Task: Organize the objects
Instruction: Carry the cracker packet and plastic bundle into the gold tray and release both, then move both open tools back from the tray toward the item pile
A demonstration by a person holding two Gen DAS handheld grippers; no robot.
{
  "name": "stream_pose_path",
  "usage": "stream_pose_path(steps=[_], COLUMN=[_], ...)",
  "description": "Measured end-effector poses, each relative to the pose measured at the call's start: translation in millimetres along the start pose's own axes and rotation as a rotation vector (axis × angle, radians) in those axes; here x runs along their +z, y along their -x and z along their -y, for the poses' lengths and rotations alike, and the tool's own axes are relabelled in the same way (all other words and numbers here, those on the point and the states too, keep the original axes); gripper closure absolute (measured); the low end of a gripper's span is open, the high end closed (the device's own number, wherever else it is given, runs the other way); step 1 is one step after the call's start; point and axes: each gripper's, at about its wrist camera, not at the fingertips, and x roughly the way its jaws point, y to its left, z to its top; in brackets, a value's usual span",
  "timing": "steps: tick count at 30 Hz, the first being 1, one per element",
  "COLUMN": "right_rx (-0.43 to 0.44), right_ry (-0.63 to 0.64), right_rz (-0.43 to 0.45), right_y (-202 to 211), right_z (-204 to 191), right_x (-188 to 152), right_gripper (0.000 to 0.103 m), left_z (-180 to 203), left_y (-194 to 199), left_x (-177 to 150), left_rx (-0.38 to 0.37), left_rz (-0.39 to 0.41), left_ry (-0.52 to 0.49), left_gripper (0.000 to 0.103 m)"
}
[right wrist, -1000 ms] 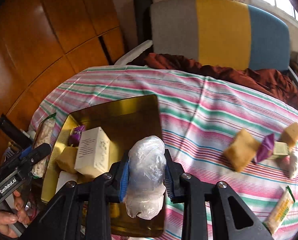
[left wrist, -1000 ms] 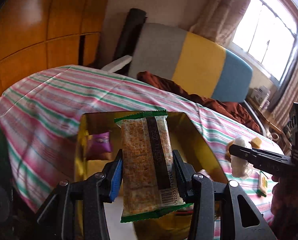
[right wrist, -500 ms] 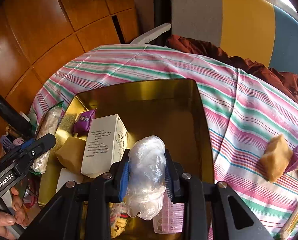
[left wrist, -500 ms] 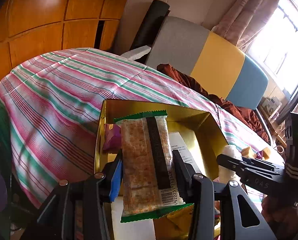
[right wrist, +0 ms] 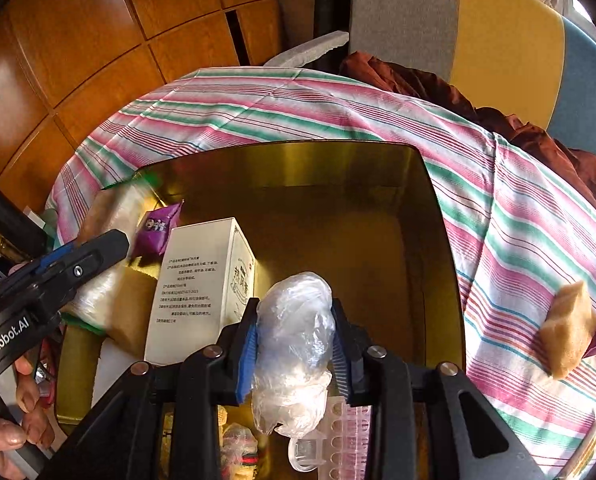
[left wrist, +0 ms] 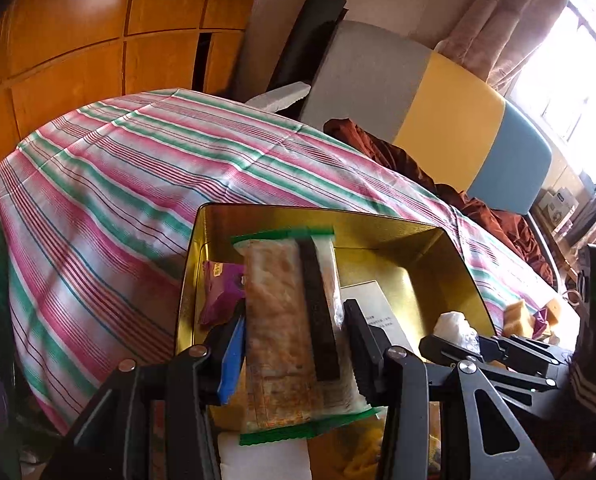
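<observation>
The left claw [left wrist: 294,344] pinched a cracker packet [left wrist: 288,332] over the gold tin [right wrist: 437,240]; the right claw [right wrist: 294,336], jaws opening, apparently still gripped a plastic-wrapped bundle [right wrist: 294,332].

A tin [right wrist: 441,240] sits on the striped cloth [right wrist: 298,100], holding a carton [right wrist: 202,280] with a small packet [right wrist: 158,232] behind it, while a sponge block [right wrist: 569,328] lies on the cloth to the tin's right.
</observation>
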Motion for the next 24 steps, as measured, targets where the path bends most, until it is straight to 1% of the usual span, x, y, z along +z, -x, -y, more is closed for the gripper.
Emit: stream_pose_path(steps=[2,6,9,14,15,16,17,18,19,21,24], right_rx=[-0.006,-0.023,-0.03,-0.05,-0.054,-0.06,-0.063,-0.067,-0.077,-0.111,-0.145], right_ry=[0.005,0.015,0.013,0.016,0.014,0.013,0.011,0.009,0.009,0.016,0.019], right_rz=[0.004,0.017,0.025,0.042,0.044,0.048,0.054,0.06,0.071,0.102,0.137], right_y=[0.3,3.0,4.8,10.2,11.5,13.4,15.9,18.5,22.4,31.4,43.8], right_z=[-0.6,-0.8,-0.5,-0.8,-0.6,-0.6,-0.5,-0.4,-0.7,-2.6,-3.3], right_x=[-0.7,-2.3,-3.4,-5.7,-6.5,-7.3,-8.3,-9.6,-11.2,-15.0,-20.3], right_gripper=[0.069,0.063,0.06,0.052,0.047,0.039,0.035,0.026,0.019,0.018,0.014], left_z=[0.3,0.7,2.5,7.0,8.0,8.9,10.0,11.1,12.4,15.7,21.5], left_y=[-0.9,0.2,3.9,13.4,16.4,18.8,22.1,24.5,27.3,35.9,48.6], left_x=[-0.8,-2.4,-4.2,-7.8,-9.1,-9.7,-11.0,-11.8,-12.5,-14.9,-19.4], left_rx=[0.014,0.02,0.022,0.018,0.018,0.019,0.02,0.024,0.034,0.043,0.038], left_rz=[0.003,0.004,0.011,0.025,0.031,0.036,0.042,0.046,0.052,0.074,0.108], left_ry=[-0.005,-0.008,-0.013,-0.026,-0.03,-0.032,-0.036,-0.04,-0.046,-0.06,-0.075], left_gripper=[0.056,0.055,0.053,0.049,0.048,0.048,0.047,0.045,0.041,0.037,0.027])
